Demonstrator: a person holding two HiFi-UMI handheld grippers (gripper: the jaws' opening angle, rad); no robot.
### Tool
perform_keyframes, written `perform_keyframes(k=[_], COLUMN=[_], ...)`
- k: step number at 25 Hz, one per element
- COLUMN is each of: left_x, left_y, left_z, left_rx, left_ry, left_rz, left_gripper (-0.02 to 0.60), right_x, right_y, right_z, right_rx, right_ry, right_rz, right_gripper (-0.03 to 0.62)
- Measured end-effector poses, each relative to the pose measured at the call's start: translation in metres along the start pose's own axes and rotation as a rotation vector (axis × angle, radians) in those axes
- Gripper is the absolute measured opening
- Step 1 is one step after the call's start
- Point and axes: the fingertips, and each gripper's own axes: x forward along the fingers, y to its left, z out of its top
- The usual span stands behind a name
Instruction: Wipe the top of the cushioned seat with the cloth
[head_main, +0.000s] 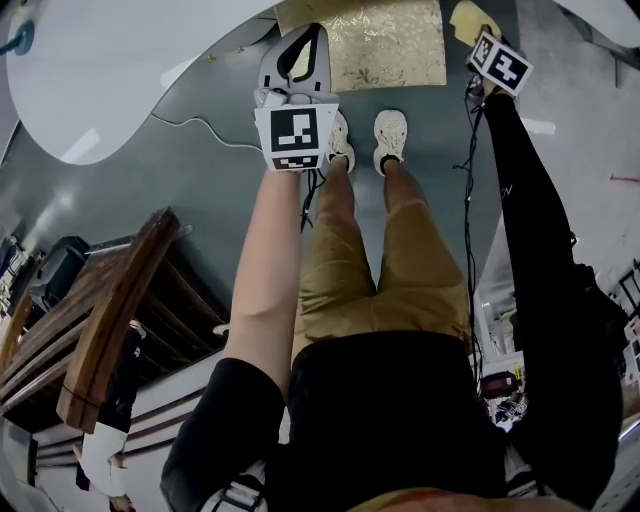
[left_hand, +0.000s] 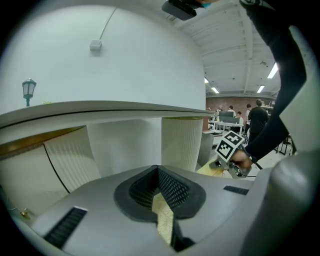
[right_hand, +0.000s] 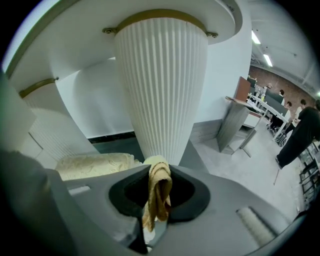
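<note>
Right now the yellow cloth (right_hand: 159, 192) hangs clamped in the right gripper (right_hand: 159, 172), just beside the gold patterned cushioned seat (head_main: 375, 45) and in front of a white fluted pedestal (right_hand: 162, 85). The left gripper (left_hand: 160, 172) points down at the seat, its jaws closed together on nothing.

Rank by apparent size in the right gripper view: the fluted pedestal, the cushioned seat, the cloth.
1. fluted pedestal
2. cushioned seat and cloth: about equal; the seat is partly hidden, the cloth nearest the camera.
</note>
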Motion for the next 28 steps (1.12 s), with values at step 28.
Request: perform_keyframes(k=[28], left_x=[-0.087], left_y=[0.111], left_z=[-0.051], left_rx=[-0.047], left_ry=[0.025], left_rz=[0.114], left_gripper=[0.006], right_x=[-0.053], right_y=[0.39], right_z=[-0.101], right_rx=[-0.107], right_ry=[0.206], right_rz=[0.649], right_gripper=[0.057])
